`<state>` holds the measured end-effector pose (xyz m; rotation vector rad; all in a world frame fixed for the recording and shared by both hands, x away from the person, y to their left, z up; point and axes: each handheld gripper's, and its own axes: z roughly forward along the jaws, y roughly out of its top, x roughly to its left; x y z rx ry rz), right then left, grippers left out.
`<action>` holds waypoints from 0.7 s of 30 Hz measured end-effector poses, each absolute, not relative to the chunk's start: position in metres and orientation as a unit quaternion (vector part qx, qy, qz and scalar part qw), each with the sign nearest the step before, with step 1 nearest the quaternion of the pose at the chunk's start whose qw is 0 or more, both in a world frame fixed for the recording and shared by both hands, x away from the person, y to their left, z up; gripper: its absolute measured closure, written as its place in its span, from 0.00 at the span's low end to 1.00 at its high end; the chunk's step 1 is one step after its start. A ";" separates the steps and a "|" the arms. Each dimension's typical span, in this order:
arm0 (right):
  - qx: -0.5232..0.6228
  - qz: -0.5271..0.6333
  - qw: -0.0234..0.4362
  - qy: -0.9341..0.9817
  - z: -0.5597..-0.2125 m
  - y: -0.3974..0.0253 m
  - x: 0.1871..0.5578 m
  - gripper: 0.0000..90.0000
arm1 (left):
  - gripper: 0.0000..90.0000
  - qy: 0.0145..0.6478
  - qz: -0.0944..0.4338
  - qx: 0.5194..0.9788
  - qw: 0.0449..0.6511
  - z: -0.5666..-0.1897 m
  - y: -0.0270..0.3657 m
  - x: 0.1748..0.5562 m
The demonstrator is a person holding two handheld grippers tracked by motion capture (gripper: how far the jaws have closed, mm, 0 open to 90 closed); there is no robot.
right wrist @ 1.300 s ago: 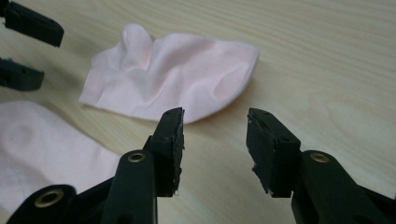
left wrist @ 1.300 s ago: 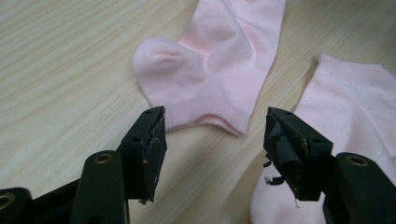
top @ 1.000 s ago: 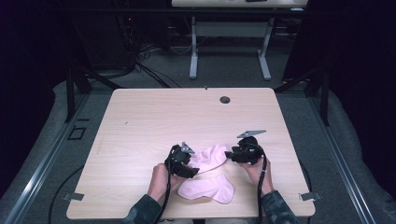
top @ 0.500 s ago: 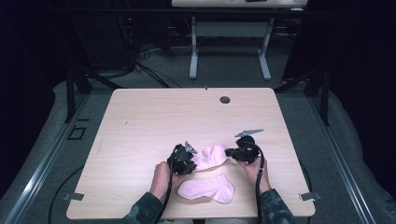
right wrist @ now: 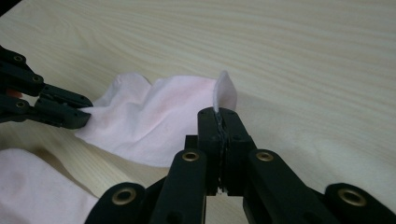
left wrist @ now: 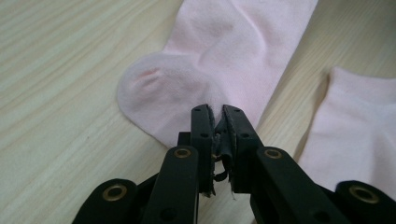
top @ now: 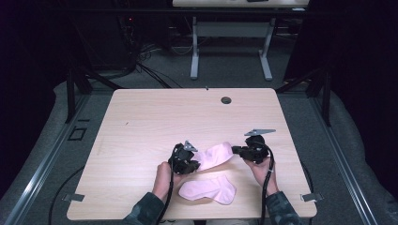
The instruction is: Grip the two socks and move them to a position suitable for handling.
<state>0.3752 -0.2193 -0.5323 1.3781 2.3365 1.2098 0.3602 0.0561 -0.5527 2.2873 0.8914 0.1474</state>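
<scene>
Pink sock stretched flat on bench, held at both ends: left tongs clenched on heel end, right tongs clenched on opposite edge. Second pink sock lies just beside first, nearer bench's front edge, untouched.

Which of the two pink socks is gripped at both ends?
The farther sock, stretched between the left claw and right claw. The nearer sock lies free by the table's front edge.
</scene>
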 end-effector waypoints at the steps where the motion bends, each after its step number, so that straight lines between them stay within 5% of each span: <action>1: 0.462 0.410 0.089 0.781 -0.528 -0.220 0.374 0.98 | 0.93 0.339 0.055 0.876 0.339 -0.551 0.054 0.360; 11: 0.451 0.422 0.132 0.775 -0.482 -0.231 0.360 0.98 | 0.93 0.325 0.014 0.868 0.375 -0.542 0.038 0.358; 21: 0.456 0.396 0.127 0.787 -0.501 -0.222 0.383 0.98 | 0.92 0.326 -0.037 0.865 0.380 -0.541 0.038 0.353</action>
